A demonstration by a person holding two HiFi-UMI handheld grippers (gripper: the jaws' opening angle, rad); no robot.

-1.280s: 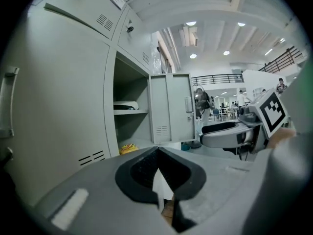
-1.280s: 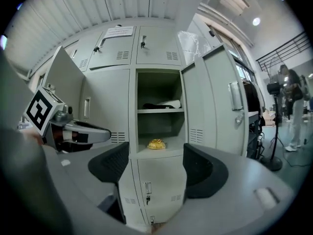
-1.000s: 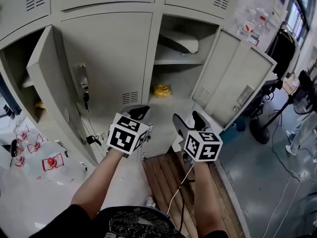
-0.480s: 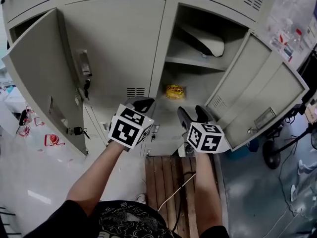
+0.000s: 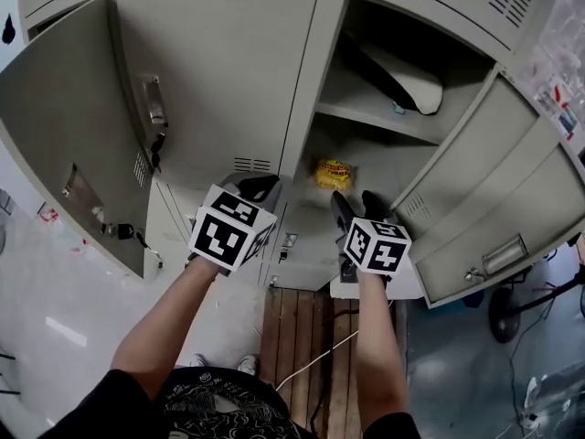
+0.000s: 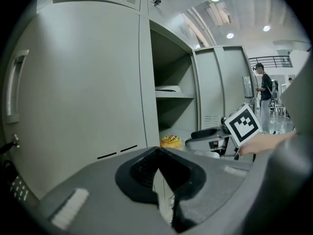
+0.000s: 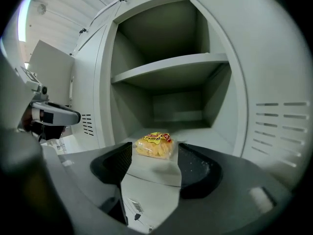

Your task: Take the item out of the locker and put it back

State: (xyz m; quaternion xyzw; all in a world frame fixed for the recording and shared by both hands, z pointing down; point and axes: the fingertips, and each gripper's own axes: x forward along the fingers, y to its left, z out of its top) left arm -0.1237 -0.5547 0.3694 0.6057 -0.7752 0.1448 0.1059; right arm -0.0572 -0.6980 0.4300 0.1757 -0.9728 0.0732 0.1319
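Note:
A yellow snack bag (image 5: 335, 172) lies on the floor of the open locker compartment (image 5: 366, 167), under its shelf. My right gripper (image 5: 356, 205) is held just outside the compartment's front edge and points at the bag (image 7: 154, 146). It is open; its jaws have just been closing a little, with nothing between them, and the bag lies beyond the tips. My left gripper (image 5: 260, 188) hovers to the left, before the closed locker door (image 5: 219, 71), jaws shut and empty (image 6: 157, 152). The left gripper view also shows the bag (image 6: 170, 141) and the right gripper (image 6: 194, 135).
A white and dark object (image 5: 402, 71) rests on the upper shelf. The compartment's door (image 5: 484, 208) swings open to the right, and another open door (image 5: 64, 126) stands at the left with keys hanging. A wooden pallet (image 5: 311, 337) with a cable lies below. A person (image 6: 264, 89) stands far off.
Both grippers have moved forward toward the lockers, the right one further and lower, up to the open compartment. The locker and the bag now look nearer in the head view.

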